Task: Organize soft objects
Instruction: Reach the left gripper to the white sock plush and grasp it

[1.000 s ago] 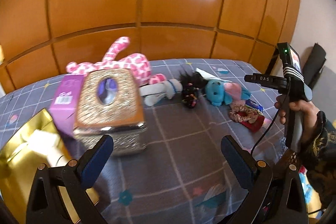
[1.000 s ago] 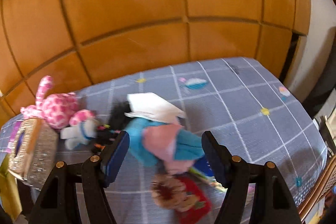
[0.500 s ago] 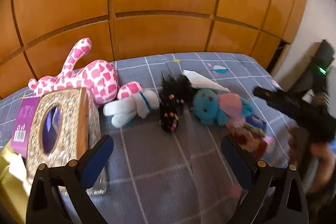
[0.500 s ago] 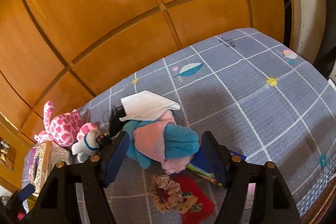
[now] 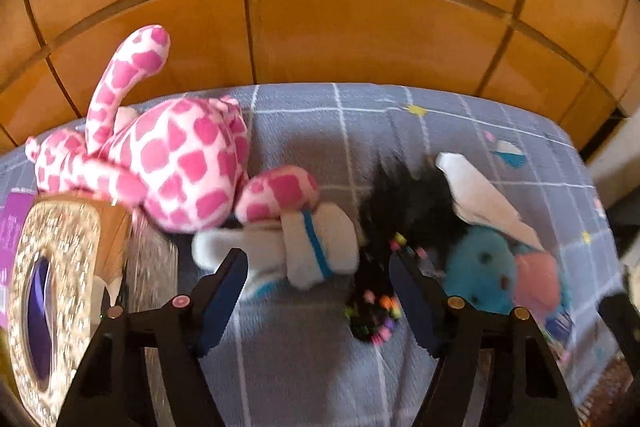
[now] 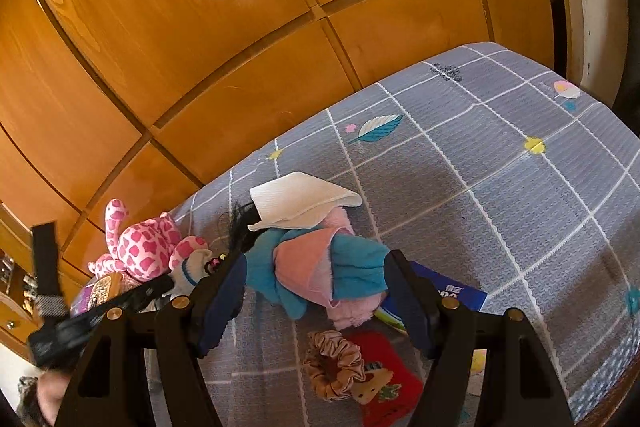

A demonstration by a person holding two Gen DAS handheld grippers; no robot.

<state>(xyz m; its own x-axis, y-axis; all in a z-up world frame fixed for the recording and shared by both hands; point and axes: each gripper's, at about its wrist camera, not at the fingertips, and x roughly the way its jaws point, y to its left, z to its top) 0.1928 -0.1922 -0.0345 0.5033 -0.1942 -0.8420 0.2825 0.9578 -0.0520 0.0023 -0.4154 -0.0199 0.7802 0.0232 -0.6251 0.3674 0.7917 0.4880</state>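
The left claw point(image 5: 318, 291) hangs over the grey checked tablecloth point(image 5: 304, 367) on the desk, its blue-padded jaws spread but narrowing at this moment. Between them, toward twelve o'clock, lies a small white plush toy with a blue collar point(image 5: 304, 247); the pads do not press on it, and the blur hides whether the left pad brushes its paw. At ten o'clock from the claw sits a pink-and-white spotted plush cat point(image 5: 176, 163), its tail upright and its paw resting on the white toy. At nine o'clock stands a glittery gold tissue box point(image 5: 52, 291), touching the cat's underside. At one o'clock a black fuzzy toy with coloured beads point(image 5: 400, 223) lies beside the white toy, and at two o'clock a teal plush toy point(image 5: 480, 267) lies under a white cloth point(image 5: 480, 195).

The right claw point(image 6: 316, 303) is also spread wide and grips nothing. In its view the teal plush toy point(image 6: 352, 275), with a pink patch, lies on the tablecloth point(image 6: 500, 187) in the gap at twelve o'clock, but whether the pads touch it cannot be told. The white cloth point(image 6: 300, 203) rests on the toy's far side. Toward six o'clock, a tan scrunchie point(image 6: 332, 363) lies on a red pouch point(image 6: 388, 383). At three o'clock, a blue packet point(image 6: 452, 291) lies flat. The spotted cat point(image 6: 144, 247) is at ten o'clock, with the left claw's black body point(image 6: 100, 311) blurred at nine o'clock.
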